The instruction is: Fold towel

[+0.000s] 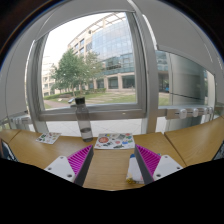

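Observation:
A white towel [114,141] with a colourful print lies flat on the wooden table [110,166], folded into a small rectangle. It rests just beyond my fingertips, roughly centred between them. My gripper [113,153] is open, its magenta pads [80,158] spread wide over bare table with nothing held between them. A small white piece [134,168] shows against the inner side of the right finger; I cannot tell what it is.
The table runs up to a large window with a sill and a vertical frame post [84,128] just behind the towel. A small white object [48,138] lies on the table at the far left. Buildings and trees stand outside.

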`<state>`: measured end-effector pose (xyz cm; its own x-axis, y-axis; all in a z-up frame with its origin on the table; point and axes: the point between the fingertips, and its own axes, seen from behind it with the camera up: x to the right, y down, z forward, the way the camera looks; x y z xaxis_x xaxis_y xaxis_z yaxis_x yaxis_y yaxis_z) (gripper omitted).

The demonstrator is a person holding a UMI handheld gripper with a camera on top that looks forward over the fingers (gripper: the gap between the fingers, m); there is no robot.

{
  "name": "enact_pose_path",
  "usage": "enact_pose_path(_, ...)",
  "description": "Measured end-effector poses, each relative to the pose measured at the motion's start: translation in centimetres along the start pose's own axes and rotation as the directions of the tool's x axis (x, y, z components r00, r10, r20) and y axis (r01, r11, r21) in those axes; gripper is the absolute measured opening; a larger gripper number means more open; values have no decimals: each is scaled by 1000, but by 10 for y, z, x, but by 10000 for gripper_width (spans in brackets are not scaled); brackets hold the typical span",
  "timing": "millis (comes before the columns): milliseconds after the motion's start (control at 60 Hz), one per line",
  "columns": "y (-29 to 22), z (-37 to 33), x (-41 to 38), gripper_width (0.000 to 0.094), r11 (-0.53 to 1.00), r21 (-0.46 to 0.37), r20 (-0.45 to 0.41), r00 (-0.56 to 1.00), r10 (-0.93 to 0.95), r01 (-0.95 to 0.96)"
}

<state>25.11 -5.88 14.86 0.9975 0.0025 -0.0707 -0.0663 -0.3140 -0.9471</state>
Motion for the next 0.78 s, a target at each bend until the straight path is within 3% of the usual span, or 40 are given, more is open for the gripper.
enact_pose_path(317,53,-47,-117,858,998,-50,51,998,-38,41)
enact_pose_path(783,65,-76,-154,857,997,-49,34,998,-61,62)
